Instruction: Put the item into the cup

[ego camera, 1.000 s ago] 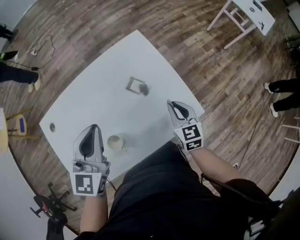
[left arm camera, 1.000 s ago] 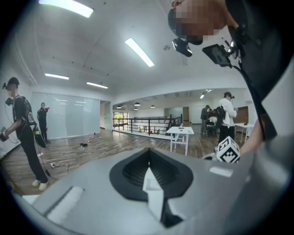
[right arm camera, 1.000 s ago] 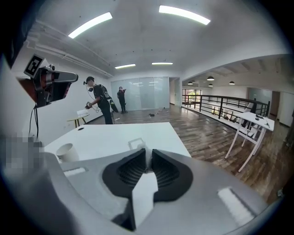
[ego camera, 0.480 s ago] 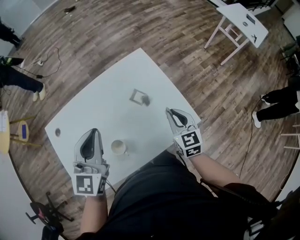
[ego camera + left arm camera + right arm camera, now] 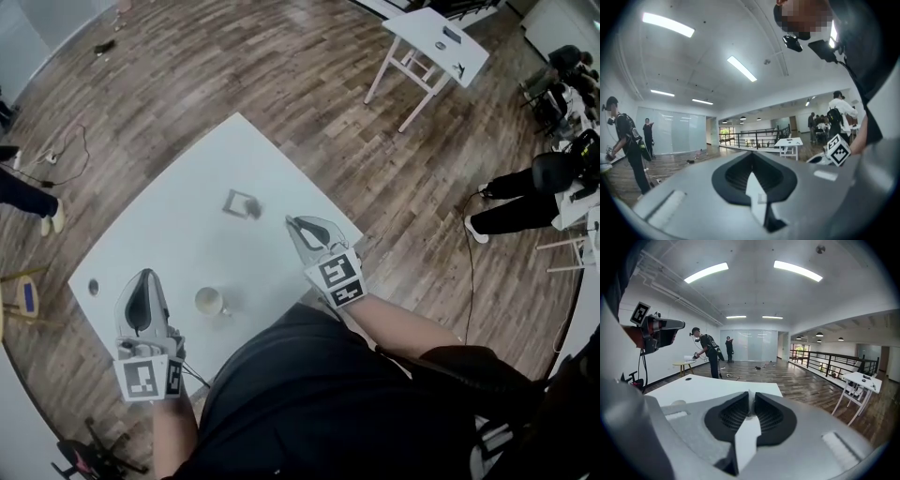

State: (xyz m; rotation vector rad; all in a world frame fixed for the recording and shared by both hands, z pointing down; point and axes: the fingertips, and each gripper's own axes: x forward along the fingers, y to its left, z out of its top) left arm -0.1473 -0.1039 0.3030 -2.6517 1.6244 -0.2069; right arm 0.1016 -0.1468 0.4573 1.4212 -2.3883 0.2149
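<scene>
A white cup (image 5: 207,301) stands near the front edge of the white table (image 5: 178,234). The item (image 5: 241,203), a small grey square piece with a dark lump at one corner, lies near the table's middle. My left gripper (image 5: 143,274) hovers left of the cup, jaws shut with nothing between them. My right gripper (image 5: 292,222) hangs right of the item and short of it, shut and holding nothing. The left gripper view looks level across the room past the closed left gripper (image 5: 751,153). The right gripper view has the closed right gripper (image 5: 749,392) over the table top (image 5: 717,385).
A small dark spot (image 5: 93,287) marks the table's left corner. A second white table (image 5: 433,36) stands at the back right. People stand around the room (image 5: 520,192), one by a round side table (image 5: 684,363). Cables lie on the wood floor.
Both grippers have lifted a little above the table, still shut and carrying nothing. The head view has swung, so the table sits further left. Cup and item stay put.
</scene>
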